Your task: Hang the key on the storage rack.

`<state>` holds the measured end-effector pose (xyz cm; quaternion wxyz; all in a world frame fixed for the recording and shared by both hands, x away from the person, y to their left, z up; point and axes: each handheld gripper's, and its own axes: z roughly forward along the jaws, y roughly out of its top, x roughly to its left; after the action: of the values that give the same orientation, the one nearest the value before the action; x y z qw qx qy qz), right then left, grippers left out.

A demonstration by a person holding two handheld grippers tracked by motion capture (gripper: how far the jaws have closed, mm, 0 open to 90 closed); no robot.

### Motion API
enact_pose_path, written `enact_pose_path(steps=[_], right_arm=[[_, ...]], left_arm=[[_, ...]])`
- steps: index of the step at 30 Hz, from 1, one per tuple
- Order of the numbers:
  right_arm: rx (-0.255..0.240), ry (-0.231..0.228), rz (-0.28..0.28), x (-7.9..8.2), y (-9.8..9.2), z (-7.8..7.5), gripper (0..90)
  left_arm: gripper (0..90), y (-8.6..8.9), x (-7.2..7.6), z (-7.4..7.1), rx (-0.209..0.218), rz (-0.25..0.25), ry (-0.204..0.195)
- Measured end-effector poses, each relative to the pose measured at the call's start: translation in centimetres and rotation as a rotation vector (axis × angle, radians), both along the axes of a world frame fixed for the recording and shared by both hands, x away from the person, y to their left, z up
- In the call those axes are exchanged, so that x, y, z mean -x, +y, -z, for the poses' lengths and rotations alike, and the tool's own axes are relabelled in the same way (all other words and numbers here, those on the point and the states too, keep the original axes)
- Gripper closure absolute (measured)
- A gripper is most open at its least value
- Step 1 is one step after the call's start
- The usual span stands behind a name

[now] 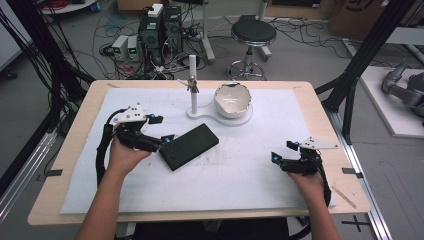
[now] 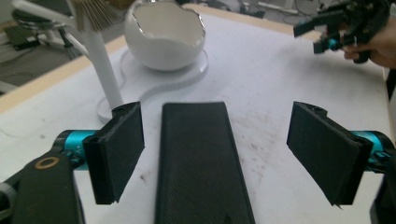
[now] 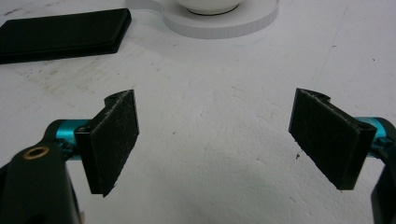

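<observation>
Reaching in from the near edge of the desk (image 1: 75,200), the person's two forearms each carry a set of tongs over the white mat (image 1: 240,175). The right tongs (image 1: 281,151) sit low over the mat's right part, jaws spread wide with bare mat between them; in the right gripper view the right tongs (image 3: 215,140) have both black pads standing well apart and touching nothing. The left tongs (image 1: 164,129) lie on the left of the mat, held in the person's left hand (image 1: 125,152), and are open too. In the left gripper view the left tongs (image 2: 215,149) straddle the near end of the flat black case (image 2: 201,163), one pad on each side with a clear gap to the case's long edges, so the case is between the jaws but not pressed. The case (image 1: 189,146) lies flat on the mat near the middle, turned at a slant, its near-left end toward the left tongs. Farther back stands a white post (image 1: 193,82) on a flat white base (image 1: 240,119), and just beside the post a white bowl with a ragged rim (image 1: 232,99) rests on that same base. Beyond the desk, a round black stool (image 1: 253,32) stands on the floor among cables.
</observation>
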<state>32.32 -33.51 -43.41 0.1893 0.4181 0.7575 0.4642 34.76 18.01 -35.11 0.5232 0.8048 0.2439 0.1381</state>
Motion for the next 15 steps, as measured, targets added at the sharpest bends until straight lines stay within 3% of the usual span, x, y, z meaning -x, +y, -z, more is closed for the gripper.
enact_pose_path(steps=[4, 10, 12, 15], right_arm=[[0.004, -0.002, -0.001, -0.1, -0.1, 0.0, 16.2], [0.000, 0.001, 0.006, -0.2, -0.4, 0.1, 16.2], [-0.002, 0.004, 0.009, -0.2, -0.4, 0.1, 16.2], [-0.008, 0.004, 0.012, -0.2, -0.5, 0.1, 16.2]], left_arm=[[14.8, 0.0, 0.4, 1.5, -0.029, 0.002, 0.030], [11.7, 0.4, 0.7, 2.7, -0.014, 0.000, 0.052], [11.7, 1.1, 1.2, 3.2, 0.011, -0.012, 0.043], [11.8, 1.8, 0.9, 3.6, 0.030, -0.031, 0.061]])
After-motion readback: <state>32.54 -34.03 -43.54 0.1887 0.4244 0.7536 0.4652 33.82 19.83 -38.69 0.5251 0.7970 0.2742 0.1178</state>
